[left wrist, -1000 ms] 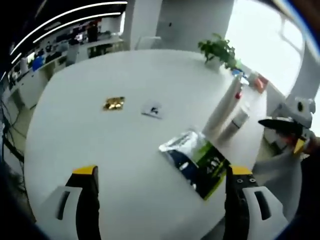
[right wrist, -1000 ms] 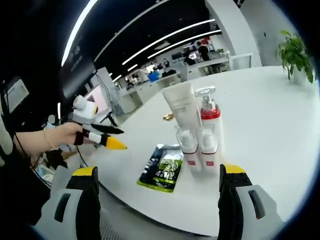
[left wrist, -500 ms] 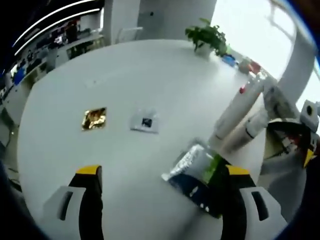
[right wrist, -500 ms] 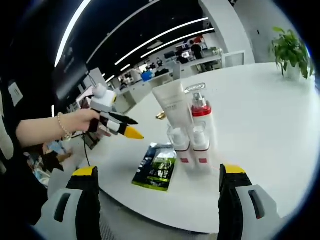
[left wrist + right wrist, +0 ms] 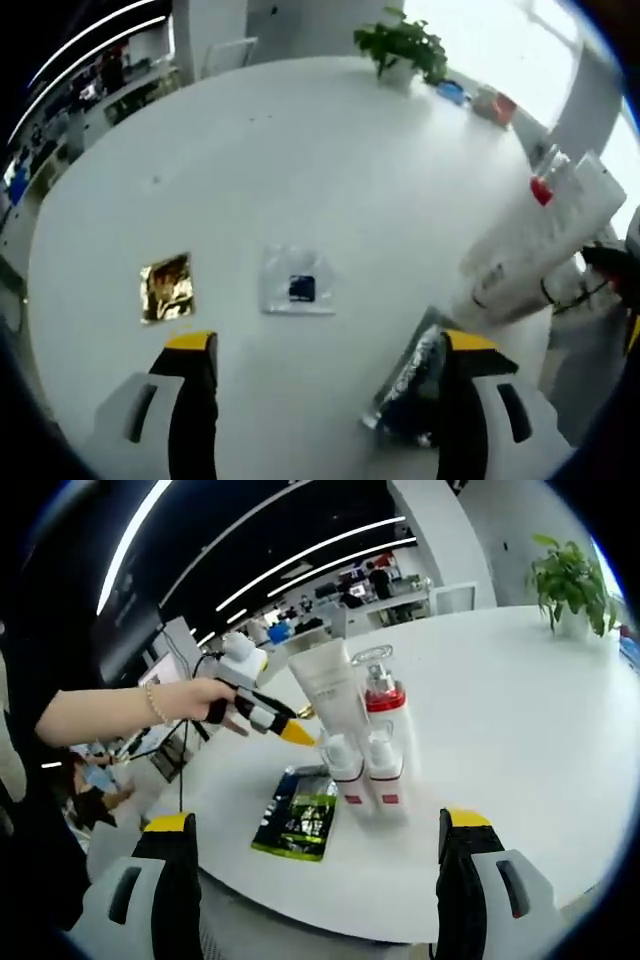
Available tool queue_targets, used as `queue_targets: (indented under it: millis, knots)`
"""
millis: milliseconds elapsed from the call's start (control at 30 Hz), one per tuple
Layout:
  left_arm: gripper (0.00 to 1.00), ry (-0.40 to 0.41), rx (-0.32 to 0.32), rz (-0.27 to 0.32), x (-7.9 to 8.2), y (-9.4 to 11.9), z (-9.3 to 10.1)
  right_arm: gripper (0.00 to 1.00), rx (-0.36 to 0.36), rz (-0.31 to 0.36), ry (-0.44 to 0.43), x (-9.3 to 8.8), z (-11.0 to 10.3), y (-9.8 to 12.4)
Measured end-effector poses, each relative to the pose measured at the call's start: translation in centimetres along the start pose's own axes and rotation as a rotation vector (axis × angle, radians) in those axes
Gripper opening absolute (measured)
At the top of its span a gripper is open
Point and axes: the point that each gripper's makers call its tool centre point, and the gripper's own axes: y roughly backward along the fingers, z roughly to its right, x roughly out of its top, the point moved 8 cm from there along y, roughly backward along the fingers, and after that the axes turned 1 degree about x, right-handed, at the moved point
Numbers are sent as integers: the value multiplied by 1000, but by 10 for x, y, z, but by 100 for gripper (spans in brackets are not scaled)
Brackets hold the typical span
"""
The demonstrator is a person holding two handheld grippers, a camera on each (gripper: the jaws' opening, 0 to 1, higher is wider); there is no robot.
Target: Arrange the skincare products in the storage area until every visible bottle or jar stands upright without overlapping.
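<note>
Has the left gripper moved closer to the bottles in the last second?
Yes. In the right gripper view, the left gripper has come in toward the white tube, its tip now beside it.

The desk (image 5: 330,140) is looking smooth, white and faintly glossy; a crinkled gold foil sachet (image 5: 166,287) and a shiny green pouch (image 5: 296,825) are catching light.

Grey tool (image 5: 313,880) jaws, yellow tips; beaded bracelet (image 5: 153,704) at wrist.

Left tool's right jaw hides part of the sachet (image 5: 405,385) (print blurred)
</note>
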Motion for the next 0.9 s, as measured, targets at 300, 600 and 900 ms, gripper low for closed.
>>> queue_targets:
  millis: [300, 600, 900]
  knots:
    - [78, -41, 28, -57, 15, -25, -6, 96, -26, -15, -1, -1, 2, 0]
    - [72, -54, 43, -100, 32, -45, -13, 96, -40, -21, -8, -1, 4, 0]
    - [64, -127, 60, -158, 35, -49, -12, 96, -44, -23, -14, -3, 5, 0]
